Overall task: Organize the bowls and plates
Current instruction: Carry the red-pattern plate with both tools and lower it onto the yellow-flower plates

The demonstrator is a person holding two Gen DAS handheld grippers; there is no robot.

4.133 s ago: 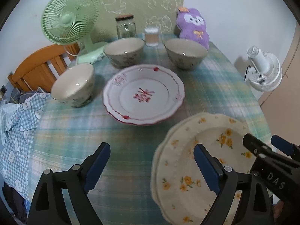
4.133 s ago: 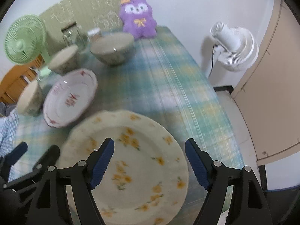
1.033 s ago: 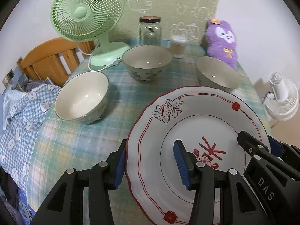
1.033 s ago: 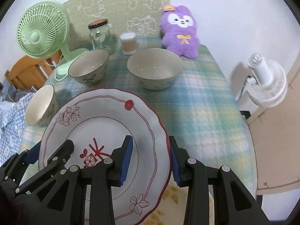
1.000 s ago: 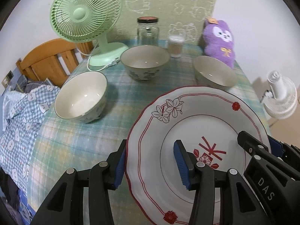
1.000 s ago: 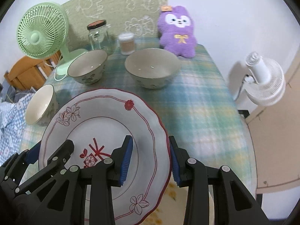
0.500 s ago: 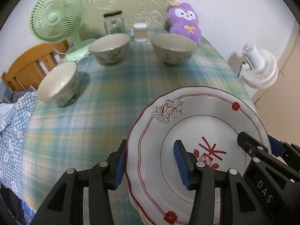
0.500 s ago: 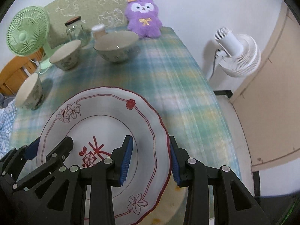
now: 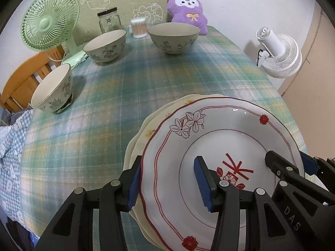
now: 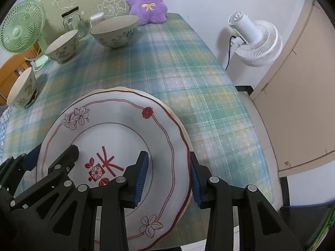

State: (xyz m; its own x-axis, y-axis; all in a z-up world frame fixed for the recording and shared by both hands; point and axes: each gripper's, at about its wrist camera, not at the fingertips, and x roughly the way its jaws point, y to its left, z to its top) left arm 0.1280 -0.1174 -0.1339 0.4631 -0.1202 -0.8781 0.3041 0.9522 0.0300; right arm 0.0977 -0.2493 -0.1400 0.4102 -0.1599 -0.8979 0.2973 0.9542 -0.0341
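Observation:
Both grippers grip the white plate with red trim point(image 9: 219, 142) by opposite rims. My left gripper point(image 9: 167, 179) is shut on its left rim, my right gripper point(image 10: 167, 171) on its right rim point(image 10: 180, 138). The plate lies low over the cream plates with yellow flowers point(image 9: 142, 133) at the table's near right corner, whose edge peeks out point(image 10: 125, 89); contact cannot be told. Three floral bowls stand further back: one at the left point(image 9: 52, 92), one at the back left point(image 9: 104, 46), one at the back middle point(image 9: 173, 37).
A green desk fan point(image 9: 50, 21), a glass jar point(image 9: 108, 19), a cotton swab tub point(image 9: 139, 28) and a purple plush point(image 9: 186, 8) line the far edge. A white floor fan point(image 10: 255, 41) stands off the right side. A wooden chair point(image 9: 23, 79) is at the left.
Both grippers carried the red-trimmed plate back toward the near right corner and lowered it over the yellow-flowered plates. The bowls now look farther away.

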